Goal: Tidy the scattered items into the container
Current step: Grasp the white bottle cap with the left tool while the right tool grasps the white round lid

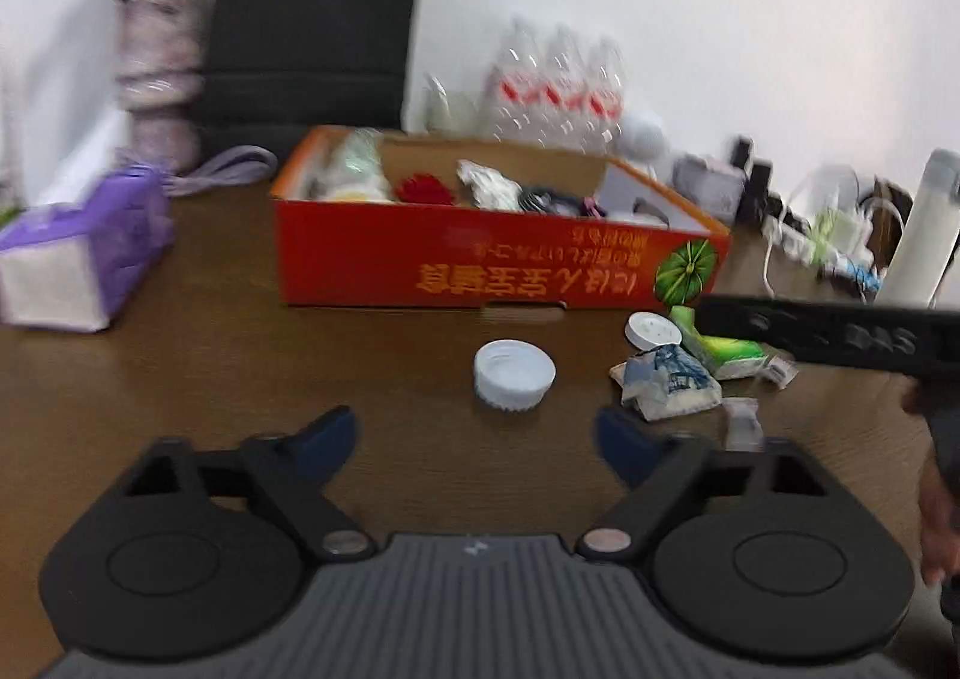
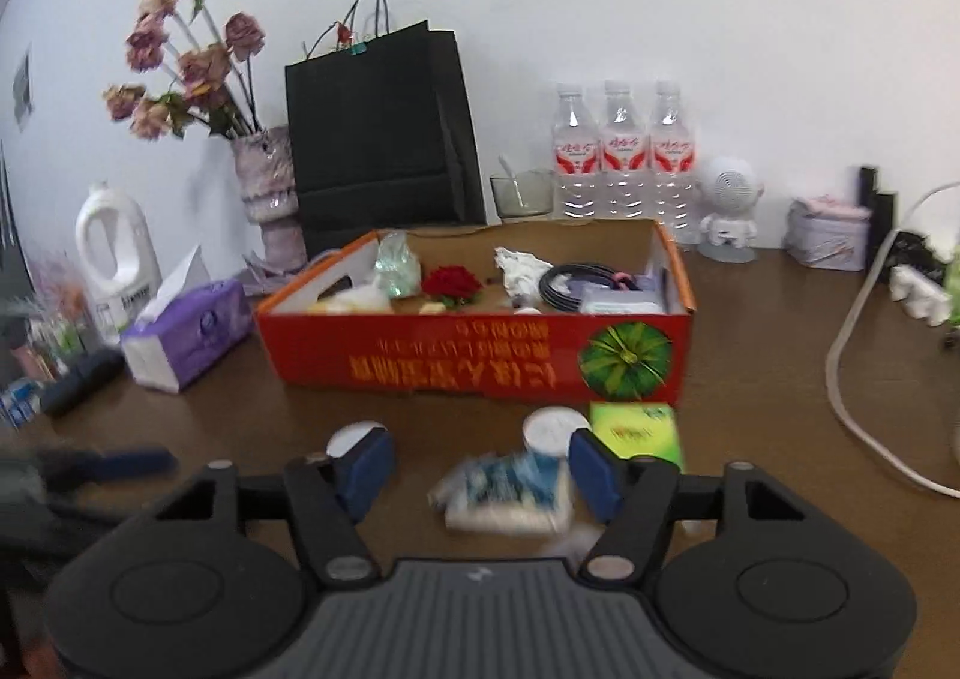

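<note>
Both pairs of jaws stand released, gripping nothing. Between the blue fingers of my right gripper [image 2: 480,469] lies a crumpled blue-and-white packet [image 2: 510,493]; the pads flank it without pressing. My left gripper [image 1: 477,439] points at a white bottle cap [image 1: 514,375], which sits just ahead of its fingertips, open side up.

Around these, on the brown surface [image 1: 240,367], lie a second white cap [image 1: 653,330] and a green packet [image 1: 726,349], all close to the front wall of the red cardboard box [image 1: 480,271], which already holds a red flower, cables and wrappers.

I judge the packet light, soft and crinkly; pinching across its bulging middle should hold. The cap looks rigid, light and slippery, best taken across its ribbed rim.

Both grippers tilt gently downward, low over the surface, side by side.
</note>
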The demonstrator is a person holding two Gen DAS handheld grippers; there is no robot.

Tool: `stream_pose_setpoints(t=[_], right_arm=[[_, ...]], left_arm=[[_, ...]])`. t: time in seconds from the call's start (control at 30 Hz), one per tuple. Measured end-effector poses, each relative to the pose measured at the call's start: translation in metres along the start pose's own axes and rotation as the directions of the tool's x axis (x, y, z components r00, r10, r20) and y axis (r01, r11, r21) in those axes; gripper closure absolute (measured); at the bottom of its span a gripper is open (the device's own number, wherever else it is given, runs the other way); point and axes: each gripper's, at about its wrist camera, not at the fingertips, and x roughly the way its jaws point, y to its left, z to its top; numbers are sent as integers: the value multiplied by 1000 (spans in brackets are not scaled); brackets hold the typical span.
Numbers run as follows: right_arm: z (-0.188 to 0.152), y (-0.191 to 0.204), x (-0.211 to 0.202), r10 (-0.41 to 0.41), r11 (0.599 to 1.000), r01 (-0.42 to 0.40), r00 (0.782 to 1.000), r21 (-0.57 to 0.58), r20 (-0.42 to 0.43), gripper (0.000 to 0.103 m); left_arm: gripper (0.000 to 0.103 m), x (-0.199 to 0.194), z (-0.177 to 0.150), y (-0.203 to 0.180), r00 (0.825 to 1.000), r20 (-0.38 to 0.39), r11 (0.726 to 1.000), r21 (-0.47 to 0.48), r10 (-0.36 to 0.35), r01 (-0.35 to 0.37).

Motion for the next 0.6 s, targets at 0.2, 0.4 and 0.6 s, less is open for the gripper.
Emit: stream_pose_setpoints(t=[0.2,0.4,0.6], right_arm=[[26,-12,86,-78,995,70,990,-67,-120,56],[14,-19,105,-118,988,98,978,-119,-171,55],[12,-17,99,-99,990,77,977,-120,-187,58]], left_arm=[[28,44,20,-8,998,-30,993,108,-53,55],[57,57,17,8,992,-75,994,23,-105,107],[62,57,17,11,992,-65,994,22,-108,110]])
